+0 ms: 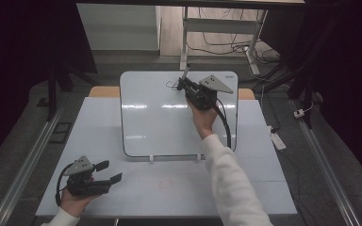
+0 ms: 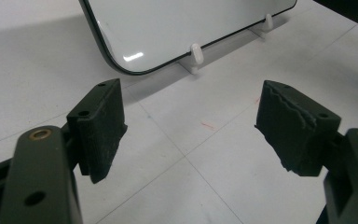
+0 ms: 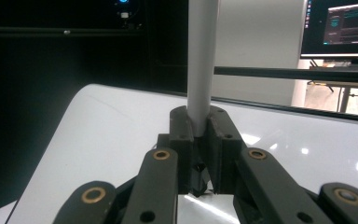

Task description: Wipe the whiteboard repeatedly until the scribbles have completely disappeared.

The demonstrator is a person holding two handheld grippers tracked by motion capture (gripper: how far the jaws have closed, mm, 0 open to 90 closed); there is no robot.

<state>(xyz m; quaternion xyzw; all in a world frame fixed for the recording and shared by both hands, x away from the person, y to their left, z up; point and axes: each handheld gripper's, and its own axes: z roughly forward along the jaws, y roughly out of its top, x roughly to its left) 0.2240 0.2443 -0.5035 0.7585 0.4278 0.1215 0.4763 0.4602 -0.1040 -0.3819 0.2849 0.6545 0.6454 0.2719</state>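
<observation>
Where the whiteboard [image 1: 169,122] leans back on two white clip feet [image 2: 195,52] at the table's far middle, a small dark scribble [image 1: 172,85] sits near its top edge, too small to read; a tiny mark at the top right corner may be a logo (illegible).

Marker [image 3: 200,60]: grey-white barrel, upright, clamped between the closed jaws of the right gripper [image 1: 185,84], which is held at the board's upper area beside the scribble. No print can be read on the barrel.

Left gripper [image 1: 108,171]: held in the left hand [image 1: 73,200] at the table's near left corner, jaws spread wide, nothing between them, foam pads [image 2: 100,130] worn and ragged.

Table [image 1: 160,188]: white, panelled with thin seams, one faint red smear [image 2: 208,125] on the near middle. Open surface lies between the left gripper and the board's feet, and along both sides of the board.

Room: dark surround, grey floor, metal rails [image 1: 26,165] flanking the table, a white-legged desk [image 1: 217,28] with loose cables behind, a power strip [image 1: 278,140] on the floor at right. A lit monitor [image 3: 339,28] shows in the right gripper view, text unreadable.
</observation>
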